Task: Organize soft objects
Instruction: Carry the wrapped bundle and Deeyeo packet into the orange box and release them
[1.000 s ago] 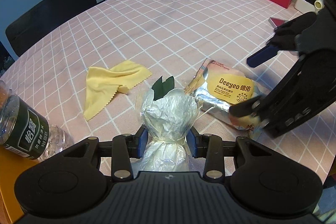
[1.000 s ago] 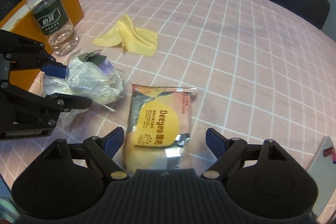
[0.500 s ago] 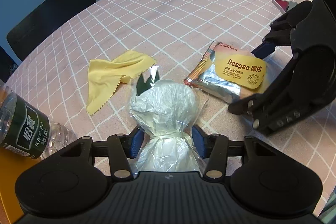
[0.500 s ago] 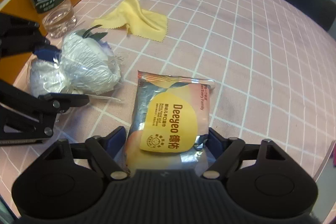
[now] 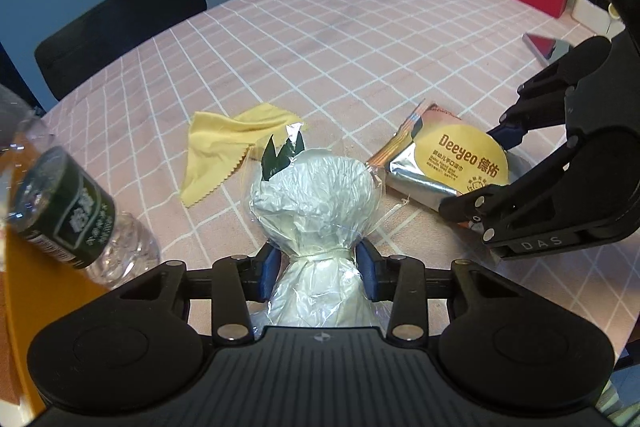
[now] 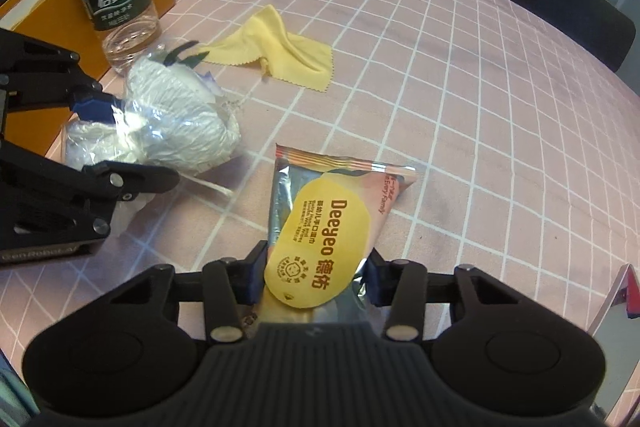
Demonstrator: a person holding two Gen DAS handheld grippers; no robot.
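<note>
left claw [image 5: 318, 269] closing on the wrapped bundle's [image 5: 316, 203] tied neck, its narrowest hold | right claw [image 6: 316, 277] closing, pads touching the wipes pack's [image 6: 320, 227] near end | both rest on the worktop [image 6: 460, 87]

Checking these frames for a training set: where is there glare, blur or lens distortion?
Left wrist view: grid lines of the pink checked tablecloth bow strongly; the green-labelled clear water bottle is smeared. Right wrist view: glare whitens the clear plastic-wrapped white bundle; the silver-and-yellow wipes packet reads sharp.
</note>
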